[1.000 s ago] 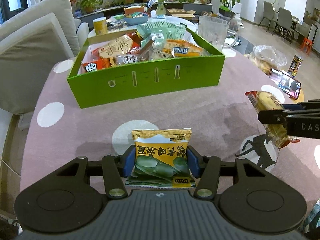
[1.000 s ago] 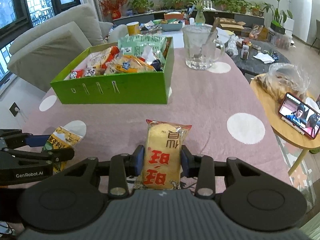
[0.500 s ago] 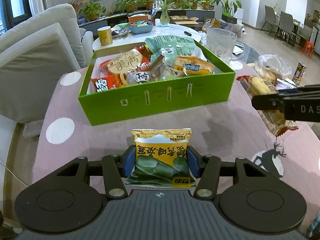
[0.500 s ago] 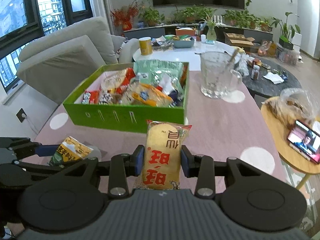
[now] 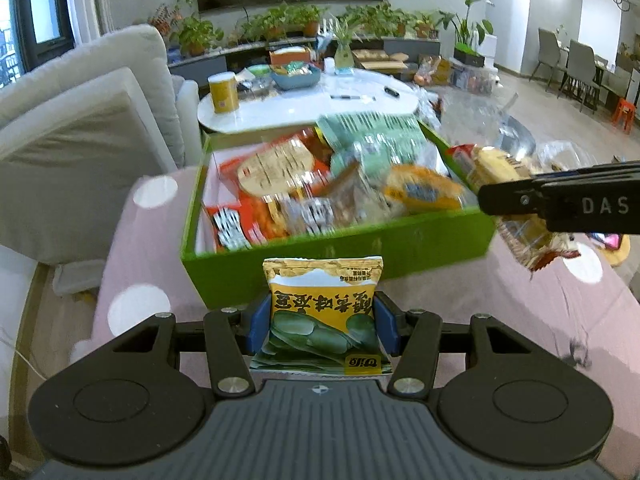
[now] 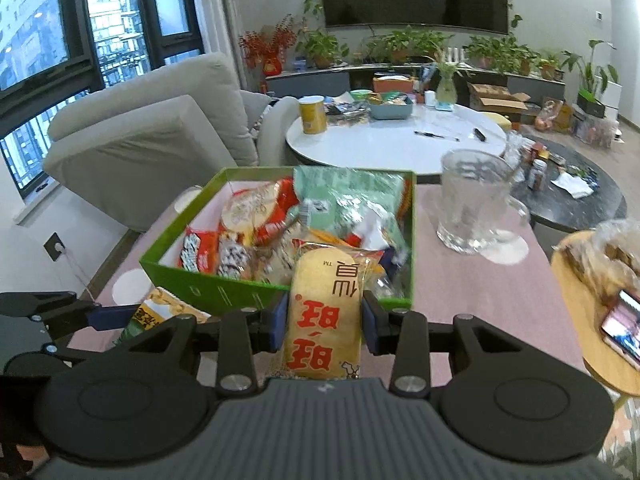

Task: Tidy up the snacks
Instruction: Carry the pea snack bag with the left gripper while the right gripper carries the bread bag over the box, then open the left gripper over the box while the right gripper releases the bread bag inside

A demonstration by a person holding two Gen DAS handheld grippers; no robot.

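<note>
L gripper [image 5: 322, 322]: blue pads closed partway on a yellow-green snack packet [image 5: 322, 312], gripped at both side edges, print upside down to cam; packet held in the air just short of the green box [image 5: 336, 246], in front of its near wall. R gripper [image 6: 325, 322]: jaws wider, pads pressing the sides of a rice cracker pack [image 6: 326, 312] w/ red characters, held upright-ish; its top overlaps the box's near-right corner in the R wrist view. From the L cam the same pack hangs beside the box's right wall, above the table, pinched by the R tool's black finger. Box sits on a pink tablecloth [image 6: 472, 280] w/ white dots, toward the table's left-far part; already crowded w/ packets (red, orange, pale green bag at the back), contents blurred. Glass mug [image 6: 476, 204] stands on the cloth near the table's far-right edge, right of the box, apart from it. Phone [image 6: 622, 330], screen lit, on a small round wooden side table at right.
</note>
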